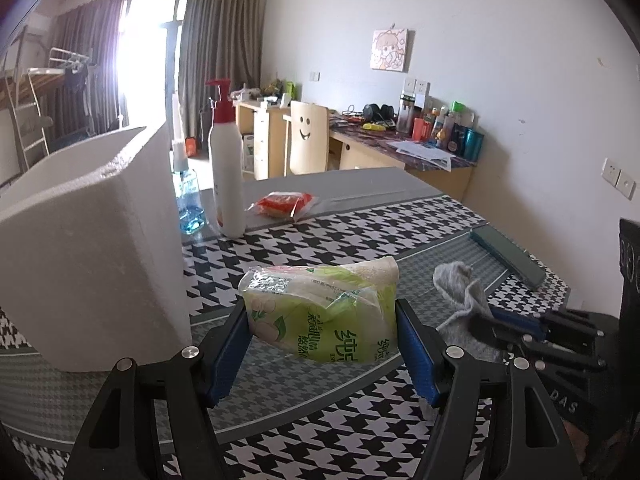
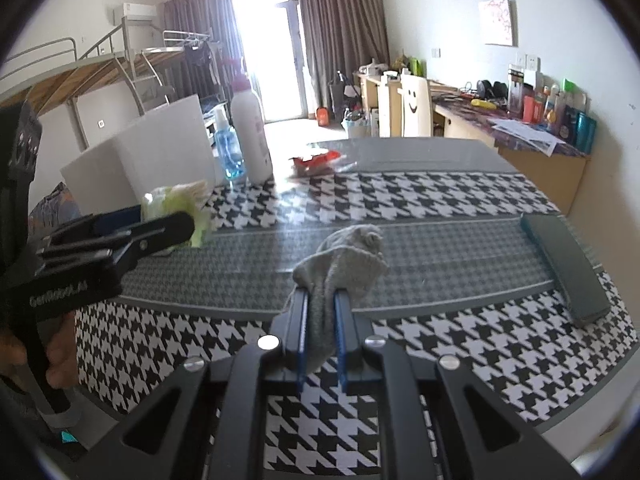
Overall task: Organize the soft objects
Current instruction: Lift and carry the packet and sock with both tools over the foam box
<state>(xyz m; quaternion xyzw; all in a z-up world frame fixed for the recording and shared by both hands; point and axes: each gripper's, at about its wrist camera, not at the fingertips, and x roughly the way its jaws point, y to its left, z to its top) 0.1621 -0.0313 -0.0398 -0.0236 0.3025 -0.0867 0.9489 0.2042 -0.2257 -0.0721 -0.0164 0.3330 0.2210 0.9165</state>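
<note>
Left gripper (image 1: 322, 344) was clamped on the green tissue pack (image 1: 320, 312), frame centre, beside the white foam box (image 1: 92, 248) at left. Right gripper (image 2: 320, 334) was clamped on the grey sock (image 2: 340, 264), centre frame, above the checked tablecloth (image 2: 440, 208).

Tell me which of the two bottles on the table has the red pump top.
The tall white bottle has the red pump. The shorter clear bottle beside it, next to the white foam box, holds blue liquid and has no red top.

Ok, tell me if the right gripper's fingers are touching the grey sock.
Touching. The right wrist view shows the grey sock pinched between both blue pads of the right gripper, no gap on either side.
</note>
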